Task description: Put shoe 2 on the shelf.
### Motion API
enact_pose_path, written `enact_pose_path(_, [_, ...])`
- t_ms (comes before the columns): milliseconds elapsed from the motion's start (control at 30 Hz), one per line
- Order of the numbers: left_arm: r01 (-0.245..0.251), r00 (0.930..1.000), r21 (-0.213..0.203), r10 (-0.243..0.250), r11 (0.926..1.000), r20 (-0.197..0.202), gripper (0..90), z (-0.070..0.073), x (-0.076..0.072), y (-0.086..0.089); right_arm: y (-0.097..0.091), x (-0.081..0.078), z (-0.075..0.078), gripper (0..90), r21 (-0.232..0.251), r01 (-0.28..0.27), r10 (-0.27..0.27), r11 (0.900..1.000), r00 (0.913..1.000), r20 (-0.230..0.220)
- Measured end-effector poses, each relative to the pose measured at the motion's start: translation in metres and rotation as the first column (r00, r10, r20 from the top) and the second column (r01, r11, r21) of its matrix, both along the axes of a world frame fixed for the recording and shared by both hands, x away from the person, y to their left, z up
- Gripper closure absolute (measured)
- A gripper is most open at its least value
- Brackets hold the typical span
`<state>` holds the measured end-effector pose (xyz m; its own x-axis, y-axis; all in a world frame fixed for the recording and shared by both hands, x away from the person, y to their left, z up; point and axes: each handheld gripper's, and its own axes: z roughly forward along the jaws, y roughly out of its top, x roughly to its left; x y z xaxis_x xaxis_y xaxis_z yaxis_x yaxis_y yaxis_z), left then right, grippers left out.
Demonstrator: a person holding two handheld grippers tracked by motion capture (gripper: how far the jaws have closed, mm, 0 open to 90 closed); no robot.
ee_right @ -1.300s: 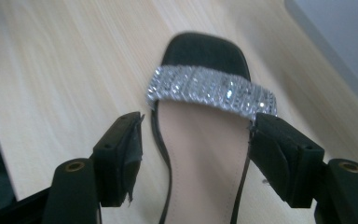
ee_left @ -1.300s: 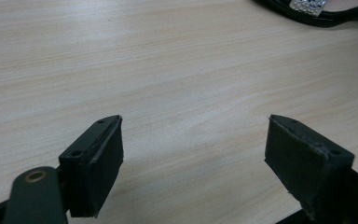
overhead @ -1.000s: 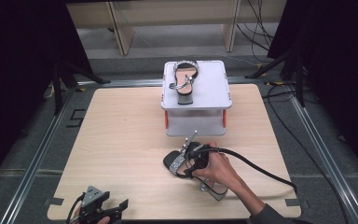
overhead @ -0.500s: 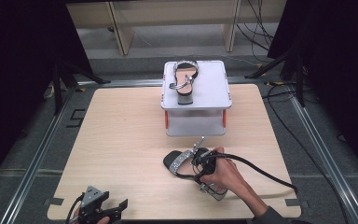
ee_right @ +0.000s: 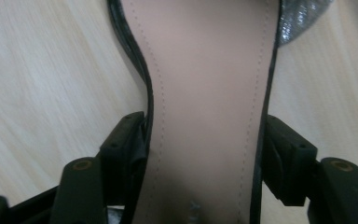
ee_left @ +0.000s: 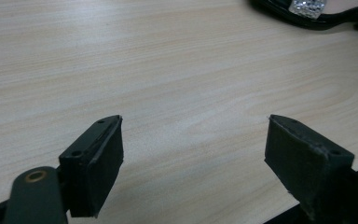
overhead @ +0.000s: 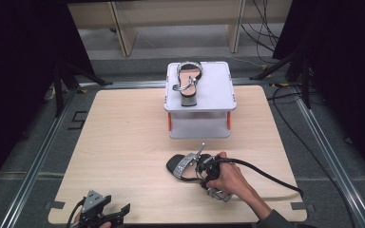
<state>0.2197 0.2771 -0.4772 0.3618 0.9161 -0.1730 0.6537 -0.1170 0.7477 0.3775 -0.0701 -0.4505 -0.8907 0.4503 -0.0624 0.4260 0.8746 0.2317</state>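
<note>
Underneath, pale wooden table; dark curtains around.

worktop: light wood board, rounded corners, on a grey floor
far edge, middle: white two-tier stand on orange legs
stand top: one sandal, toe toward the near side
near side, right of middle: second sandal flat on the wood, sparkly strap, well apart from the stand

We see a light wood table on grey floor, pale cabinets behind, cables, dark curtains.
</note>
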Motion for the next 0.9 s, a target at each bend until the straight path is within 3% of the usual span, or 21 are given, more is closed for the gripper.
enact_pose_path(67, [0.004,1.0,-0.006,-0.004,1.0,0.001,18.9,0.0,0.0,-0.001,-0.005,0.005,0.001,39.9,0.011,-0.033,0.034,0.9994,0.9993,-0.016])
enact_pose_path(100, [-0.001,1.0,-0.012,0.001,0.9999,-0.001,18.9,-0.001,0.0,-0.002,-0.007,0.007,0.001,40.1,0.022,-0.023,0.023,0.9995,0.999,-0.039])
enact_pose_path(167, [-0.001,1.0,-0.01,0.001,0.9999,-0.004,18.9,-0.001,0.0,-0.002,-0.011,0.01,0.001,40.2,0.051,-0.018,0.02,0.9985,0.9988,-0.044])
enact_pose_path(267, [-0.002,1.0,-0.009,0.002,1.0,-0.005,18.9,-0.001,0.0,-0.002,-0.008,0.009,-0.001,39.4,0.04,-0.013,0.016,0.9991,0.9981,-0.059])
enact_pose_path(600, [0.004,1.0,0.004,-0.004,1.0,-0.005,18.9,0.0,0.0,0.0,-0.008,0.009,-0.001,41.6,0.037,-0.014,0.015,0.9992,0.9995,-0.029])
enact_pose_path(700, [-0.007,1.0,-0.012,0.007,0.9999,0.002,19.0,-0.001,0.001,-0.001,-0.01,0.011,0.003,41.8,0.064,-0.015,0.017,0.9979,0.9997,-0.017])
enact_pose_path(833, [-0.003,1.0,-0.003,0.003,1.0,-0.001,18.9,-0.001,0.001,0.0,-0.01,0.013,0.01,41.9,0.088,-0.008,0.009,0.9961,0.9999,-0.011])
enact_pose_path(900, [-0.005,1.0,-0.009,0.005,0.9999,0.002,18.9,-0.001,0.001,0.0,-0.009,0.015,0.015,41.9,0.104,-0.028,0.028,0.9942,0.9996,-0.002])
